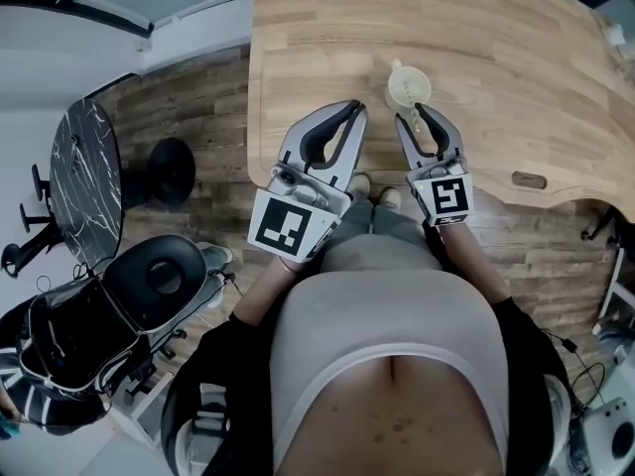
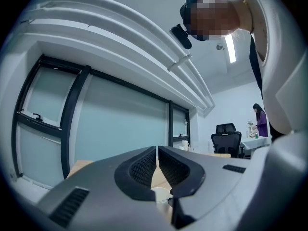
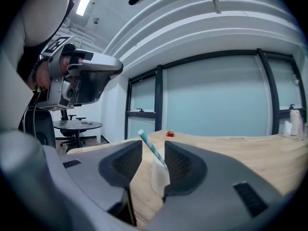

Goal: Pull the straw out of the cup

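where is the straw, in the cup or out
In: the straw slants up from inside the cup, its lower end below the rim.

A pale, butcher-block wooden tabletop [image 1: 496, 58] with a wavy, rounded front edge fills the upper part of the head view, its joined strips of light oak-coloured wood running across. A small whitish, translucent plastic cup [image 1: 409, 89] stands upright on it near the front edge, with bare wood all round it. To the right, close to the same edge, a dark oval slot [image 1: 529, 179] is set into the wood. In the right gripper view the tabletop stretches back toward the windows; a tiny red object [image 3: 170, 134], too small to identify, lies far back, and a pale bottle [image 3: 291, 115] stands at the far right.
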`<state>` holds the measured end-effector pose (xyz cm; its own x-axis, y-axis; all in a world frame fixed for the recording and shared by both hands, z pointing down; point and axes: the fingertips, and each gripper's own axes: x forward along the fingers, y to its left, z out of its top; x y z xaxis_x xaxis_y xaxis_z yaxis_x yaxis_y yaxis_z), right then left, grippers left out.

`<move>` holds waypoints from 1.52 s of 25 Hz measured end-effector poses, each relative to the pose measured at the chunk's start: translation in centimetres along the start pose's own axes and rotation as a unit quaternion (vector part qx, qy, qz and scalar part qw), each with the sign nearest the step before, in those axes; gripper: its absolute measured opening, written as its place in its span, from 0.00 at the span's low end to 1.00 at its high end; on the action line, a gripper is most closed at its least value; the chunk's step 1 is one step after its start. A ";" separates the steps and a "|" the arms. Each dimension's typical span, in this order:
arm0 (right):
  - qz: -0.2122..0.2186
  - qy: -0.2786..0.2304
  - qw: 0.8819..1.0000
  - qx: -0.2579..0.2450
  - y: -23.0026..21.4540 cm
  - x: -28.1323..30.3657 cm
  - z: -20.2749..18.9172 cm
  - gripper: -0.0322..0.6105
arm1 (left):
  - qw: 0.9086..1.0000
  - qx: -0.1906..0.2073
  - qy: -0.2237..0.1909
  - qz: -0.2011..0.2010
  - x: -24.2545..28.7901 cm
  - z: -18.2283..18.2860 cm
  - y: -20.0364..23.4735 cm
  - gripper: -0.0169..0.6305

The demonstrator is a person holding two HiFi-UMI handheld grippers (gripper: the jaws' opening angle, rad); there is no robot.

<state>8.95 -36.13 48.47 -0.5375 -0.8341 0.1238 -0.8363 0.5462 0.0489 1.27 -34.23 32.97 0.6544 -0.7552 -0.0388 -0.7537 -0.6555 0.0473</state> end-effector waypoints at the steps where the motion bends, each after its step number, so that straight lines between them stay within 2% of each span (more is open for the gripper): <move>1: -0.003 0.002 1.000 0.000 -0.1 0.1 -0.2 0.30 | 1.000 0.000 0.002 0.002 -0.1 0.0 0.1 0.05; 13: -0.019 0.030 0.999 0.023 -0.7 1.1 -1.7 0.21 | 1.000 0.004 0.004 0.016 -1.3 0.2 0.9 0.05; 23: -0.032 0.024 0.999 0.010 -1.1 1.3 -1.3 0.17 | 1.000 0.004 0.004 0.022 -1.8 0.2 1.1 0.05; 38: -0.059 0.030 0.998 -0.001 -2.7 0.6 -1.0 0.12 | 1.000 0.004 0.001 0.011 -1.0 0.6 0.4 0.05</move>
<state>10.95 -38.02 49.41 -0.4282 -0.8862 0.1768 -0.8928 0.4452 0.0692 0.24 -33.72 32.46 0.6378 -0.7694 -0.0352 -0.7684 -0.6387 0.0403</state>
